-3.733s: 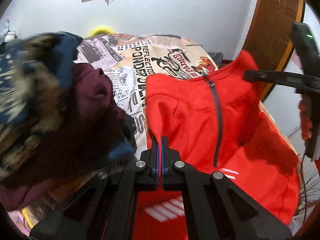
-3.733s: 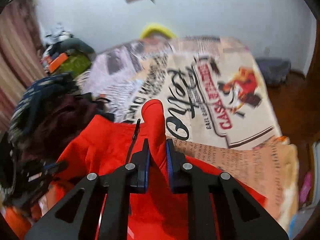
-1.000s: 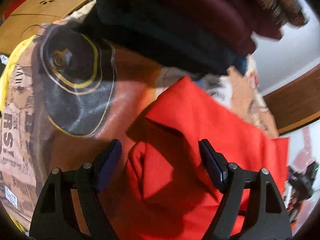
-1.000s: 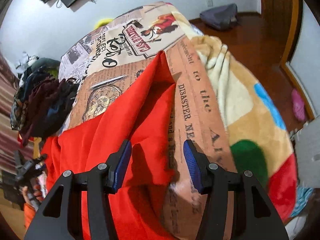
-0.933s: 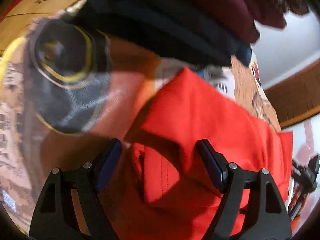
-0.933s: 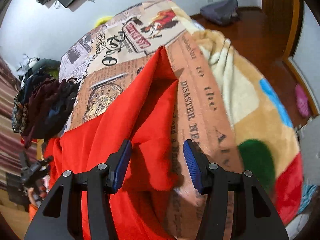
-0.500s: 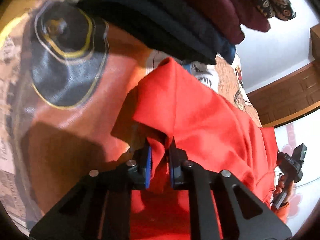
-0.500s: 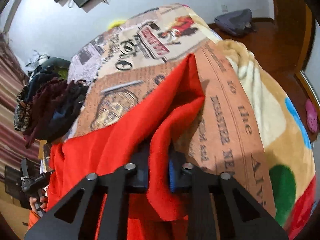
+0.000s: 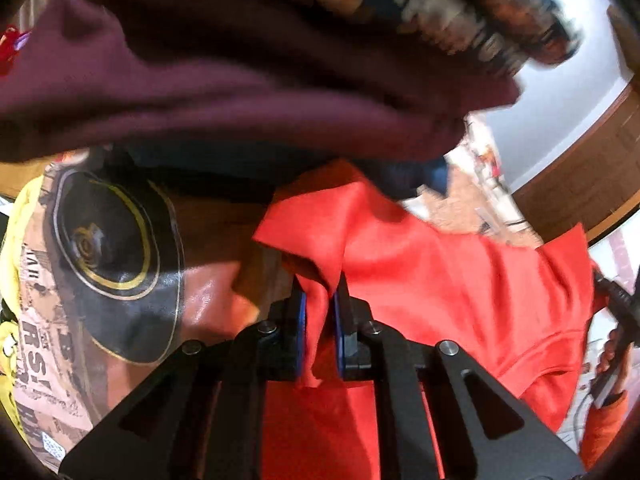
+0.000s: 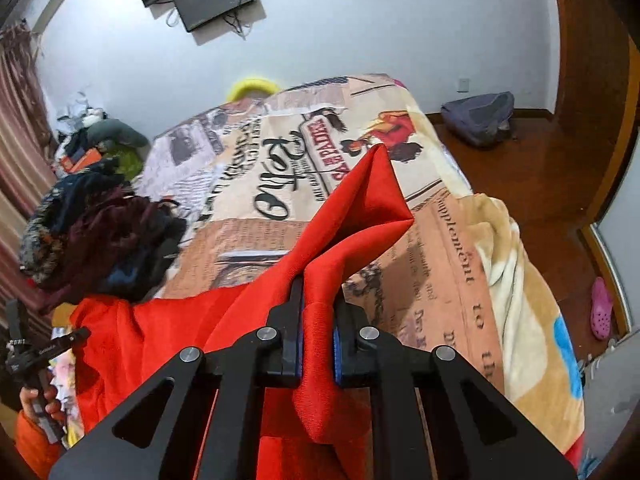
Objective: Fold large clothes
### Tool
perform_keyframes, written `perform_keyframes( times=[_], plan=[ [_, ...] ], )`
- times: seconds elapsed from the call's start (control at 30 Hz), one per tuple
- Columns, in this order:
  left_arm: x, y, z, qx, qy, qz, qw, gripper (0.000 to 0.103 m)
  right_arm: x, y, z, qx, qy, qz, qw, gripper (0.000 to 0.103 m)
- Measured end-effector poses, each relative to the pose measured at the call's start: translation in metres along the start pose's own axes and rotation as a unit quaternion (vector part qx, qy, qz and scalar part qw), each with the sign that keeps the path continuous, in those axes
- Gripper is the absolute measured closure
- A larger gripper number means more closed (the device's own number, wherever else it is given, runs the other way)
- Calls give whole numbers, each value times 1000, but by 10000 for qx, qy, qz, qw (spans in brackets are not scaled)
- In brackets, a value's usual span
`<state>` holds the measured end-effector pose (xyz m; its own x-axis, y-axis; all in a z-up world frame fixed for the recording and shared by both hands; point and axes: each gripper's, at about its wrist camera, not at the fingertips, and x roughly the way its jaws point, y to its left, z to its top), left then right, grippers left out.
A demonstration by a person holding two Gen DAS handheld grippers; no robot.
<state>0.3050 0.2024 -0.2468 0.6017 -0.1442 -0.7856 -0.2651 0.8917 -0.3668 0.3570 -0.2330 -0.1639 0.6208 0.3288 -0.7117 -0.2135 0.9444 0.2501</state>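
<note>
Your left gripper [image 9: 319,312] has just closed on a bunched corner of the bright red fabric garment [image 9: 440,280] — the cloth is pinched between its blue pads. Your right gripper [image 10: 318,308] has likewise just closed, clamped on another gathered fold of the same garment, which peaks up ahead of its fingers. The garment stretches between both grips over the newspaper-print blanket [image 10: 440,248] covering the bed. Beside it — close above the left gripper's view — sits a heap of dark maroon and patterned clothes [image 10: 96,232]. No containers show.
</note>
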Motion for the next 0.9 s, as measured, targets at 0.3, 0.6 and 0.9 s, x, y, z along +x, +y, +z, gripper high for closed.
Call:
perform_keyframes(
  times=[0.3,0.6,0.9],
  plan=[
    [11,19,-13,-55,82,256,9996,87,31,-17,-22,-322,540,-404,9972,91],
    [-35,-7,-24,823,-169,1001,9914,86,-14,-1,-19,-862,345,-565,9941,86],
    [-106,-19,-45,1312,-551,1175,9828,50,-93,18,-41,-1404,-118,-385,9893,47]
  ],
)
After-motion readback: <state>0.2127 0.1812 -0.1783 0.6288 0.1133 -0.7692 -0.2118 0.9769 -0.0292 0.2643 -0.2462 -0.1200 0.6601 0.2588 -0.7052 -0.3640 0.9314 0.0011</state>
